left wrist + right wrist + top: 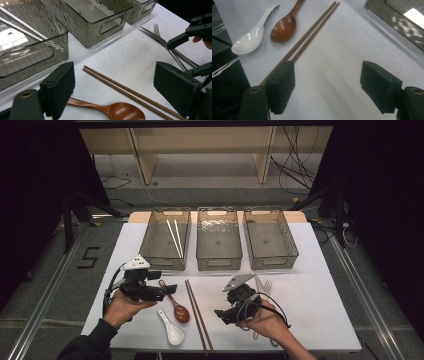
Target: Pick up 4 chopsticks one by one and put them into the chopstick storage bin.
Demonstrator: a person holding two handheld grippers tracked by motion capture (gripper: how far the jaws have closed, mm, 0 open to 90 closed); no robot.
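A pair of brown wooden chopsticks [198, 315] lies lengthwise on the white table [310, 310], between my two grippers. Left of them rest a brown wooden spoon [178, 309] and a white ceramic spoon [171, 328]. My left gripper [165, 290] is open and hovers over the wooden spoon's handle. In the left gripper view its jaws [117, 82] stand wide apart around the wooden spoon [122, 112] and chopsticks [130, 93]. My right gripper [220, 314] is open, empty, and just right of the chopsticks. The right gripper view shows the chopsticks [309, 35] passing beside its left jaw.
Three translucent grey bins stand in a row at the back: the left bin [156, 247] holds white chopsticks [175, 237], while the middle bin [218, 255] and right bin [280, 252] look empty. A metal fork and knife [262, 285] lie behind my right gripper.
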